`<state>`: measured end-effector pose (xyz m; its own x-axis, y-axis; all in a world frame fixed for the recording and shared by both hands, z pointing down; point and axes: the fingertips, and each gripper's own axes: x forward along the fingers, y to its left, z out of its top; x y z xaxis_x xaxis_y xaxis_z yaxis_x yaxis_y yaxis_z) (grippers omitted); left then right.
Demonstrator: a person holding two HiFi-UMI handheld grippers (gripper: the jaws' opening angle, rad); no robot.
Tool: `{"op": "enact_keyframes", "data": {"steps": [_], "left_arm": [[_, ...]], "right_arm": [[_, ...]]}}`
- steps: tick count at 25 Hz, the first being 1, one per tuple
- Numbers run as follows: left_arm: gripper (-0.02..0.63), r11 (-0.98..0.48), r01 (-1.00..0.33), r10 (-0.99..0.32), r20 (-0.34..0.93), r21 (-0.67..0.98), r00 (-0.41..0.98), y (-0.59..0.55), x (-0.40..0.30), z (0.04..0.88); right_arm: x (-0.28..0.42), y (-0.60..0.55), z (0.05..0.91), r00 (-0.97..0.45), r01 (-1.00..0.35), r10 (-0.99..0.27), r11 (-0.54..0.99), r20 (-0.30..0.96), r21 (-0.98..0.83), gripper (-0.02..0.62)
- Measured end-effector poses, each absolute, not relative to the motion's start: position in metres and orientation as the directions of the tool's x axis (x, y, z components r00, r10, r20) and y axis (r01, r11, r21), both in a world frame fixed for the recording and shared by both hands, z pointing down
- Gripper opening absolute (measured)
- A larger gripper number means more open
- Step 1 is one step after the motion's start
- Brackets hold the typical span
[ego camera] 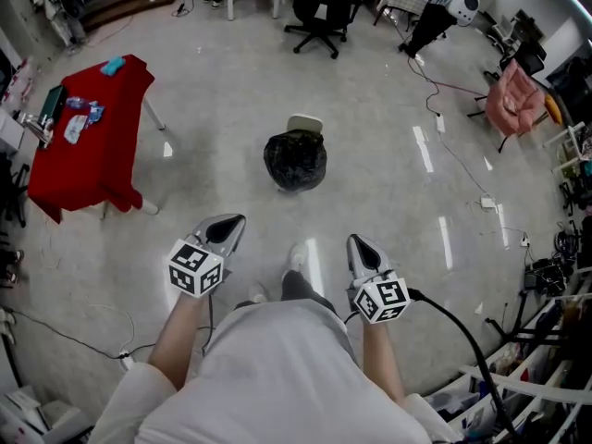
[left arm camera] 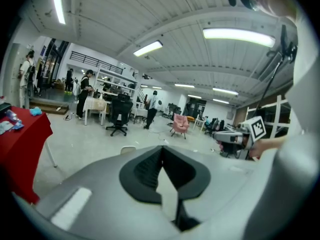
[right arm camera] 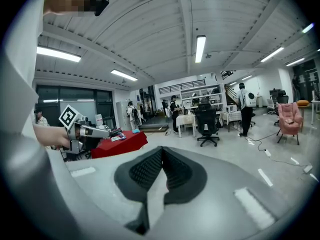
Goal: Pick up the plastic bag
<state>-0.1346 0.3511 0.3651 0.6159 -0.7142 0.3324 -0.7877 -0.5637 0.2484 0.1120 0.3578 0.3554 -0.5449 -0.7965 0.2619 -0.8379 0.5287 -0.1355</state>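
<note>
A black plastic bag (ego camera: 295,161) sits on the floor, well ahead of both grippers and roughly midway between them. The left gripper (ego camera: 231,226) and right gripper (ego camera: 361,246) have their jaws closed on nothing (the left looks marginally nearer).

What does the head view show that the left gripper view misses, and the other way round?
Only the head view: the black plastic bag, sitting untouched on the floor ahead of the person. Only the left gripper view: the ceiling lights and people standing at the far end of the room. Both: the red table, the black office chair, the pink chair, and the left tongs and right tongs, both shut and empty.
</note>
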Motion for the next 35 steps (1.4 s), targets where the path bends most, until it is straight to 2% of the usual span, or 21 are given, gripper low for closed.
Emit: {"op": "enact_keyframes", "data": {"steps": [23, 35], "left_arm": [[0.005, -0.499, -0.846, -0.762, 0.37, 0.19, 0.532, 0.173, -0.084, 0.383], [0.005, -0.453, -0.87, -0.754, 0.438, 0.194, 0.49, 0.118, -0.071, 0.405]], "right_arm": [[0.165, 0.14, 0.382, -0.632, -0.767, -0.708, 0.63, 0.315, -0.123, 0.002], [0.185, 0.077, 0.41, -0.657, -0.746, -0.667, 0.642, 0.352, -0.177, 0.002]]}}
